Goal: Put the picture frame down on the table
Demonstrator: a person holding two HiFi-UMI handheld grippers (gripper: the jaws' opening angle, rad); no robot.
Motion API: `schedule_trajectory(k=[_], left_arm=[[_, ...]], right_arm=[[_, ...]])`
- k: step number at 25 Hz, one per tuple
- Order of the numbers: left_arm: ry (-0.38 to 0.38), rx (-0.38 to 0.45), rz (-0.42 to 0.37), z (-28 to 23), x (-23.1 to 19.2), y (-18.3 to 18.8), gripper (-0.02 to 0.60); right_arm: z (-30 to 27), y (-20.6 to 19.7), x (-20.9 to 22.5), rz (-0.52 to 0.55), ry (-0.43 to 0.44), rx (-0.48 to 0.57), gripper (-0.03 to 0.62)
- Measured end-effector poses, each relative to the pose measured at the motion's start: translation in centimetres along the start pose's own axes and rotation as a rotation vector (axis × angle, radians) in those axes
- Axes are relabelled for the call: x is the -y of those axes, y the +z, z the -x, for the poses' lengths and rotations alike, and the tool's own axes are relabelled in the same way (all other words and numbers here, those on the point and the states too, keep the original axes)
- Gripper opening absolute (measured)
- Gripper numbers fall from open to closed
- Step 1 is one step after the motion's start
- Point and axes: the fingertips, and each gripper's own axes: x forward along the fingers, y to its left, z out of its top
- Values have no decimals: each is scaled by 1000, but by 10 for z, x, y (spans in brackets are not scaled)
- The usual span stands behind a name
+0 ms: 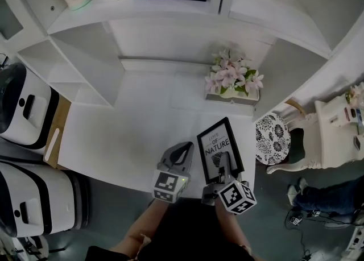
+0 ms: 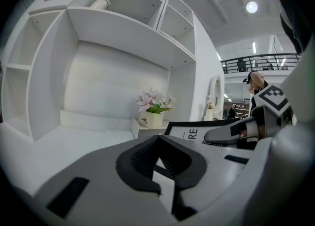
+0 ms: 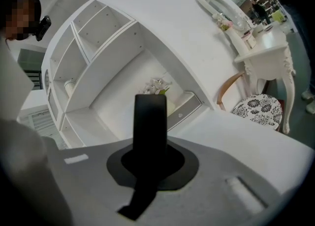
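Fingers of the right gripper (image 1: 223,163) clamp the black picture frame (image 1: 219,140) over the worktop (image 1: 142,135); left gripper (image 1: 183,152) fingers closed, empty. Seemingly mid-carry; next, lower it flat, then release.

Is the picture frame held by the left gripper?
No, the right gripper grips the picture frame; the left gripper beside it holds nothing.

Ahead of the left gripper (image 1: 186,147) and the right gripper (image 1: 224,160), a white tabletop (image 1: 131,135) runs back into a white shelving unit (image 1: 85,55). Right of the right gripper stands a floral-cushioned chair (image 1: 272,139), with a white dressing table (image 1: 335,123) beyond it. The floor (image 1: 284,220) is grey. A round ceiling light (image 2: 252,7) glows high up.
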Motion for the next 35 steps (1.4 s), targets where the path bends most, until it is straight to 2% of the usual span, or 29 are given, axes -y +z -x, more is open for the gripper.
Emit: schedule_trajectory(k=[14, 25, 29, 35], left_arm=[[96, 18, -3, 31, -51, 4, 11], [161, 24, 15, 54, -89, -4, 11], [169, 26, 11, 61, -95, -5, 11], [188, 22, 12, 66, -105, -10, 11]], right_arm=[[-32, -36, -44, 6, 89, -75, 14], [-52, -60, -68, -49, 140, -109, 14], [-55, -68, -67, -102, 134, -126, 14], [-63, -75, -60, -257, 112, -151, 14]])
